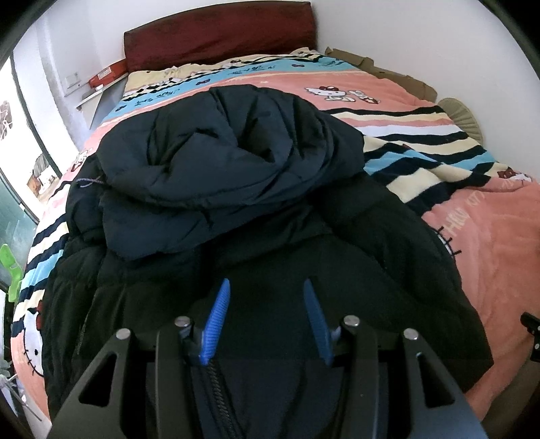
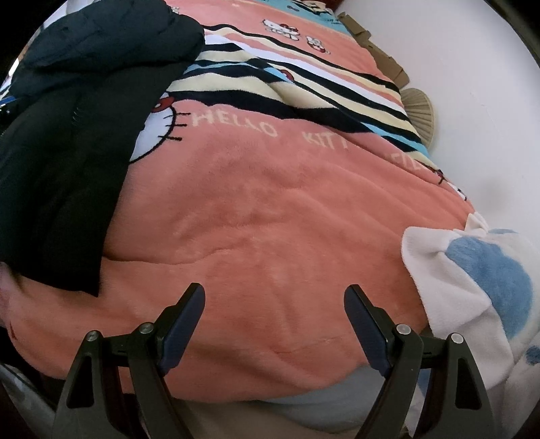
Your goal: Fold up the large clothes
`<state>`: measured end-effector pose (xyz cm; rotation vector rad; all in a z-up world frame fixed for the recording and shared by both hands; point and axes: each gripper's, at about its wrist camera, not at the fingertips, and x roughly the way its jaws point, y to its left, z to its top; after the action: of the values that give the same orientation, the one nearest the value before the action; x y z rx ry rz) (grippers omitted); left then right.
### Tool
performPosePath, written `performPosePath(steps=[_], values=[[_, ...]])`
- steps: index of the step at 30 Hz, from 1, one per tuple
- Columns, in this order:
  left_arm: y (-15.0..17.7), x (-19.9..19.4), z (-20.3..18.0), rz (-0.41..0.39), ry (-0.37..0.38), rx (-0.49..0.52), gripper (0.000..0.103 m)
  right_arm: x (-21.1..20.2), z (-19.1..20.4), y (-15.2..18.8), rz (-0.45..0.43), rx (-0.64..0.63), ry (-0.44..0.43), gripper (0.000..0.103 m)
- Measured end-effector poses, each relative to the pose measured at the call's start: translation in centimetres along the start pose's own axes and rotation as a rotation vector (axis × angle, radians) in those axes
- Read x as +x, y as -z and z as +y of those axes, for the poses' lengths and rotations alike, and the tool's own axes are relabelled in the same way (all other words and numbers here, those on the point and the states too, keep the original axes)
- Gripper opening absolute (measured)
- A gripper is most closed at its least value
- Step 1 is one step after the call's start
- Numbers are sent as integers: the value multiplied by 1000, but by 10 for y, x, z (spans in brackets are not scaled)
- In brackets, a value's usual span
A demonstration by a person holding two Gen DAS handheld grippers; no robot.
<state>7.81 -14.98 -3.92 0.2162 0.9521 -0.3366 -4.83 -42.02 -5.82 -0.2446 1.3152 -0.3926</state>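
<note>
1. The black padded jacket (image 1: 236, 209) lies mid-frame on the Hello Kitty blanket (image 1: 489, 236) (navy hood bunched on top).
2. The left gripper (image 1: 266, 297) hovers over the jacket's hem — jaws partly open, gripping nothing.
3. The right gripper (image 2: 275, 304) hangs at lower centre over bare blanket — jaws wide, empty.

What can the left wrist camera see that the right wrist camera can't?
Only the left wrist view shows the dark red headboard and the left gripper, held open above the jacket. Only the right wrist view shows the white and blue plush blanket and the right gripper, open above the pink bedspread. Both show the dark puffy jacket and the bedspread.
</note>
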Motion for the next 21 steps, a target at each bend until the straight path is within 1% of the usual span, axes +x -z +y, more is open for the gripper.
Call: performPosePath(steps=[13,18,21], values=[[1,-1,9,-8,7,-11,44,-2,2,0,6,-5,14,83],[3,-8,16,-38,23,-17,44,-7,6,0,2,-5,22,83],[5,-18,27,-60,57,-27,44,-10,8,-1,-9,-6,17,83]])
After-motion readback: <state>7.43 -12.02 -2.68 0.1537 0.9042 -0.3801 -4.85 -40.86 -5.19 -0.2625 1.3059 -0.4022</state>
